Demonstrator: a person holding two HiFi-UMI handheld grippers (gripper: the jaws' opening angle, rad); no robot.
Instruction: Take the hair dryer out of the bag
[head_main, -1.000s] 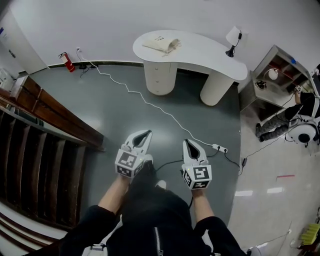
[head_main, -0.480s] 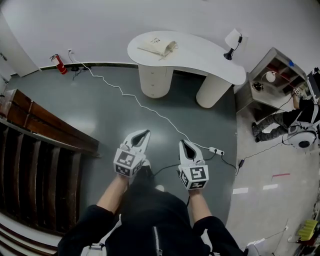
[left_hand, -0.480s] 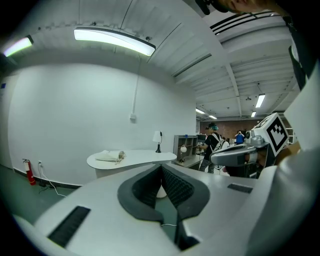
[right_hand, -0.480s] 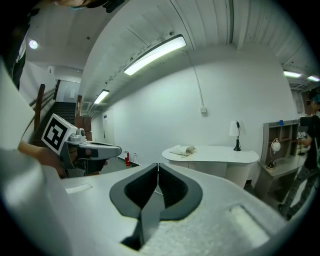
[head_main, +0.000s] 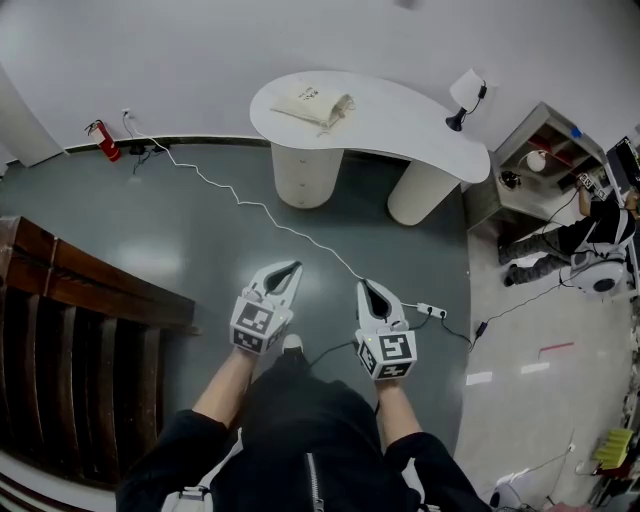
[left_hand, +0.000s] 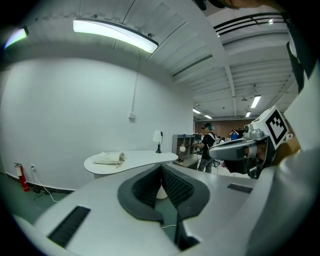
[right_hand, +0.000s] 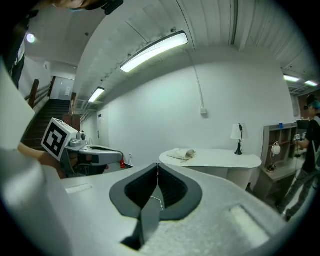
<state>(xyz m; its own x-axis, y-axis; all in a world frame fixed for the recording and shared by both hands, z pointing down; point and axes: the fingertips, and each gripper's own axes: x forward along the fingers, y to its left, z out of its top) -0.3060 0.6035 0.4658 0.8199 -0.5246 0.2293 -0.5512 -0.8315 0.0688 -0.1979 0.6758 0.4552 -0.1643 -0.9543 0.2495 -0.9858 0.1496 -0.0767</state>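
Observation:
A cream drawstring bag (head_main: 314, 102) lies on the left part of a white curved table (head_main: 400, 120), far ahead of me. It also shows in the left gripper view as the bag (left_hand: 109, 158) and in the right gripper view as the bag (right_hand: 182, 154). The hair dryer is not visible. My left gripper (head_main: 296, 267) and right gripper (head_main: 364, 285) are held side by side over the grey floor, well short of the table. Both are shut with nothing between their jaws.
A white cable (head_main: 260, 207) runs across the floor to a power strip (head_main: 431, 311). A small lamp (head_main: 466, 95) stands on the table's right end. A fire extinguisher (head_main: 102, 140) stands by the wall. Dark wooden stairs (head_main: 70, 330) lie left, a shelf unit (head_main: 545, 165) and a person (head_main: 590, 225) right.
The table and bag have drawn slightly nearer and shifted in the head view as I moved forward. The stairs slid left and down. Both grippers stayed shut.

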